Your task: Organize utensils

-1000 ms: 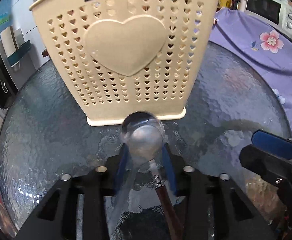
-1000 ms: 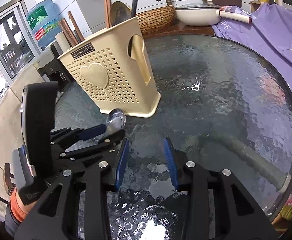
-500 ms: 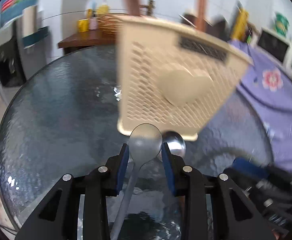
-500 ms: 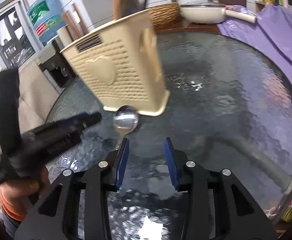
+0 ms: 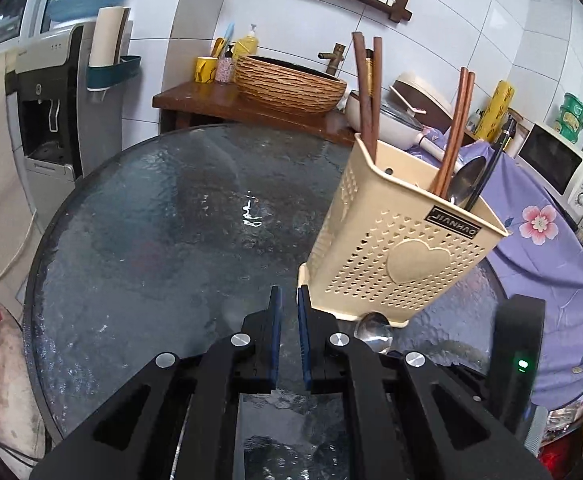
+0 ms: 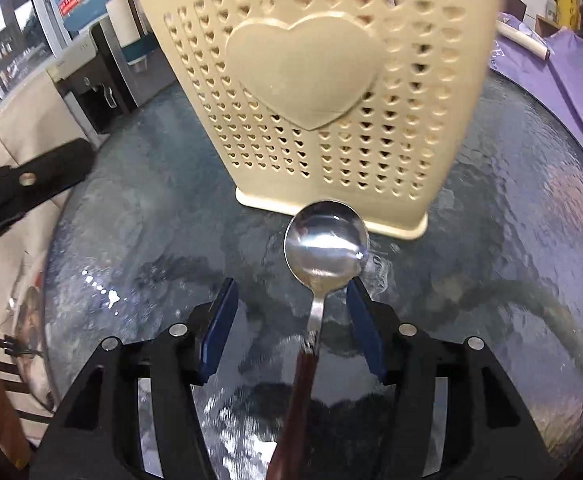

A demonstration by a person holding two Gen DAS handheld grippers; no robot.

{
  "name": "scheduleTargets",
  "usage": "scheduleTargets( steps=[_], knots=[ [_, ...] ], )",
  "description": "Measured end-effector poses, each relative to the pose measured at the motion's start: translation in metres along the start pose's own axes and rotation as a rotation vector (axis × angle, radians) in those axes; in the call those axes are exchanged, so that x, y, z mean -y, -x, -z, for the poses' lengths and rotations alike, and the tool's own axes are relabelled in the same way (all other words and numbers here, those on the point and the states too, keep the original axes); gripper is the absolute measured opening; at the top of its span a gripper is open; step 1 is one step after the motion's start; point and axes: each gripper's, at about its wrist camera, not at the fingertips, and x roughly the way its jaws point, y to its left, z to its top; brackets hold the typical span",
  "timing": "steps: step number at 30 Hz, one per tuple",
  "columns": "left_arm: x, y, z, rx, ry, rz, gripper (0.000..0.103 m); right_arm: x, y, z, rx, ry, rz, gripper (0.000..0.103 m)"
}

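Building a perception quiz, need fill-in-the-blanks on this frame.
The utensil holder shows a raised ___ on its front. The spoon lies on the glass table, its bowl toward the ___. The right gripper is ___, fingers either side of the spoon.
Answers: heart; holder; open.

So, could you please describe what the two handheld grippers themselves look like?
Both are matte black frames with angular cut-outs and round silver bolt heads. The left gripper and the right gripper each end in two flat blue finger pads. The right unit's black body shows a small lit green indicator.
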Motion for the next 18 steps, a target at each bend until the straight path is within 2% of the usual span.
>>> scheduleTargets(
  steps=[2,5,6,8,9,10,12,18],
  knots=[
    [-0.004,-0.003,-0.001,-0.004,0.004,0.001,0.008,-0.005,-0.004,-0.003,0.006,0.012,0.047,0.057],
    [-0.014,-0.009,0.000,-0.018,0.021,-0.013,0.008,-0.009,-0.007,-0.006,0.013,0.017,0.068,0.057],
    [-0.018,-0.012,-0.001,-0.026,0.024,-0.022,0.012,-0.010,-0.008,-0.006,0.016,0.019,0.075,0.057],
    [-0.024,-0.017,-0.001,-0.042,0.018,-0.049,0.026,-0.013,-0.011,-0.007,0.021,0.035,0.094,0.055],
    [-0.025,-0.020,-0.001,-0.052,0.005,-0.068,0.039,-0.014,-0.012,-0.007,0.023,0.042,0.104,0.053],
    [-0.026,-0.023,-0.001,-0.059,-0.006,-0.085,0.047,-0.016,-0.012,-0.008,0.027,0.052,0.121,0.051],
    [-0.026,-0.032,0.000,-0.075,-0.027,-0.126,0.048,-0.017,-0.013,-0.007,0.032,0.059,0.127,0.045],
    [-0.021,-0.072,0.008,-0.190,-0.115,-0.190,0.049,-0.016,-0.015,-0.009,0.022,0.068,0.112,0.044]
  ],
)
